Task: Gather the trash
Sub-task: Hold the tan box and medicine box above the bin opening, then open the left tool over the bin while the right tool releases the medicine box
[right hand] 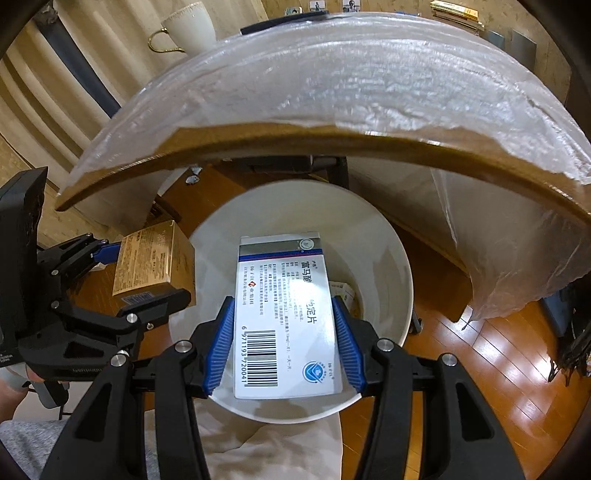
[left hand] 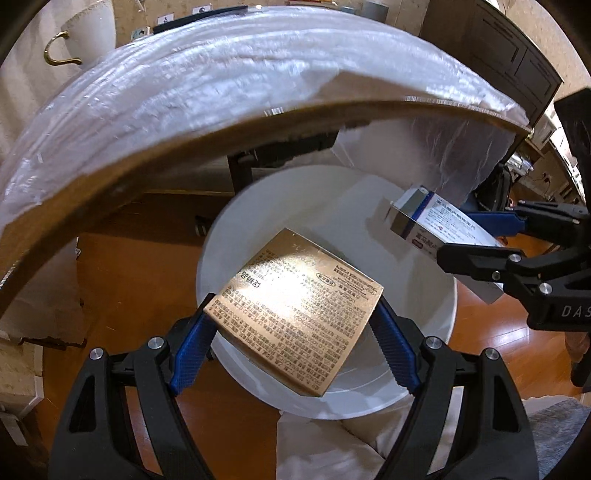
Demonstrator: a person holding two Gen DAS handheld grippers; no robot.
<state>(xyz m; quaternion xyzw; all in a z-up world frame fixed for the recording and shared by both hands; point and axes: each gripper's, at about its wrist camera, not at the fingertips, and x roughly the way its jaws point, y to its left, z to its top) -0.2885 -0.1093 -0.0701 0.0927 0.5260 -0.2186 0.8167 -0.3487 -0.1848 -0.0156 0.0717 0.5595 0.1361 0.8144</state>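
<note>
Left wrist view shows the left gripper (left hand: 295, 328) grasping a gold box (left hand: 295, 310) between its blue pads (left hand: 192, 354), held over the open mouth of a white bin (left hand: 421, 321) that stands on the wooden floor (left hand: 140, 266). Farther right, the right gripper (left hand: 476, 238) clamps a white-and-blue medicine box (left hand: 432, 218) above the bin's far right rim. Right wrist view has the gold box (right hand: 155, 258) at the left, just outside the bin's (right hand: 388, 258) left rim, and the medicine box (right hand: 284, 314) gripped over the bin's middle. Some paper scrap (right hand: 345, 291) lies inside the bin. A plastic-wrapped table (right hand: 332, 92) edge arches across the far side, with a white pitcher (right hand: 190, 26) beyond it at far left.
</note>
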